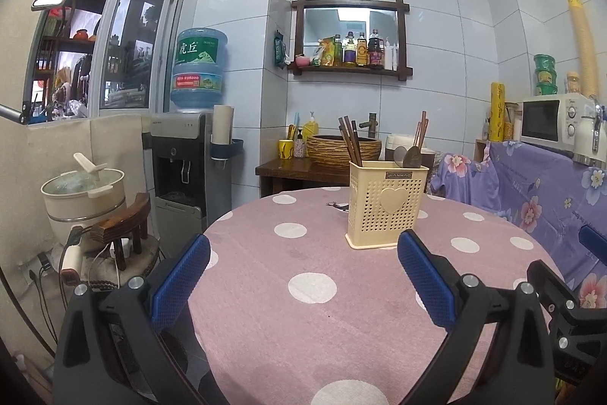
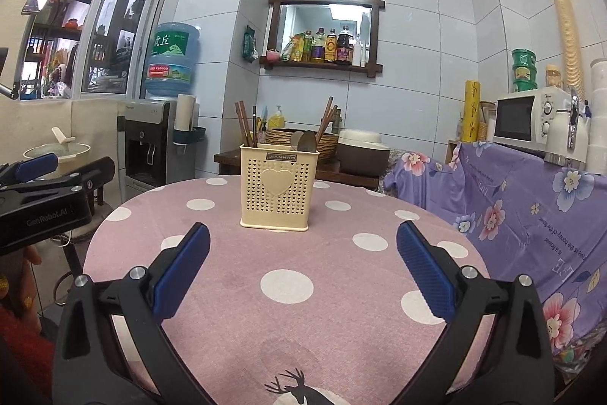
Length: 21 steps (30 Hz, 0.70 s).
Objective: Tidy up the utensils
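A cream perforated utensil holder with a heart on its front stands on the round pink polka-dot table. It holds dark wooden chopsticks on its left and spoons on its right. It also shows in the right wrist view, straight ahead. My left gripper is open and empty, hovering over the table with the holder just beyond its right finger. My right gripper is open and empty, short of the holder. The right gripper shows at the left view's right edge.
A purple floral cloth covers furniture to the right, with a microwave on it. A wooden counter with a woven basin stands behind the table. A water dispenser, a cream pot and a small stool stand at left.
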Available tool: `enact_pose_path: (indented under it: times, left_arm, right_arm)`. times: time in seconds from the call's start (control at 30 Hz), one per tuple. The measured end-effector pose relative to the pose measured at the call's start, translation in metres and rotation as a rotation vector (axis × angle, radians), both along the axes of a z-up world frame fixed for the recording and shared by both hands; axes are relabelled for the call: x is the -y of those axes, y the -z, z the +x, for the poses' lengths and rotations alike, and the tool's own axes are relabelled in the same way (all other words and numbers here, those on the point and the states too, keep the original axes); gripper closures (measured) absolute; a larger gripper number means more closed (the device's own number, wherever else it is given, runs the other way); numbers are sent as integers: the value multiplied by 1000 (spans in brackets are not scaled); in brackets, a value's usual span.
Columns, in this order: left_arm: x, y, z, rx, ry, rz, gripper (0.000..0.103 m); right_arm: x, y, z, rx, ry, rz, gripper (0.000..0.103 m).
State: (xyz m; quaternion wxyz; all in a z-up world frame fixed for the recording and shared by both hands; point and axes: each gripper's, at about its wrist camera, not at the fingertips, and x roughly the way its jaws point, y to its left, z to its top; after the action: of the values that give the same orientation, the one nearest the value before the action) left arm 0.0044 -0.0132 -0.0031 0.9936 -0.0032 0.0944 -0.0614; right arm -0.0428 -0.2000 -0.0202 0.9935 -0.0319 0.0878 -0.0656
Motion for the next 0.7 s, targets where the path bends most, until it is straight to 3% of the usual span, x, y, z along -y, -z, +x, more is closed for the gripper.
enact_pose_path:
  times: [0.7]
  left_arm:
    - [-3, 3, -4, 7, -11, 5, 5]
  right_arm:
    - [-1, -2, -1, 1, -8, -1, 6]
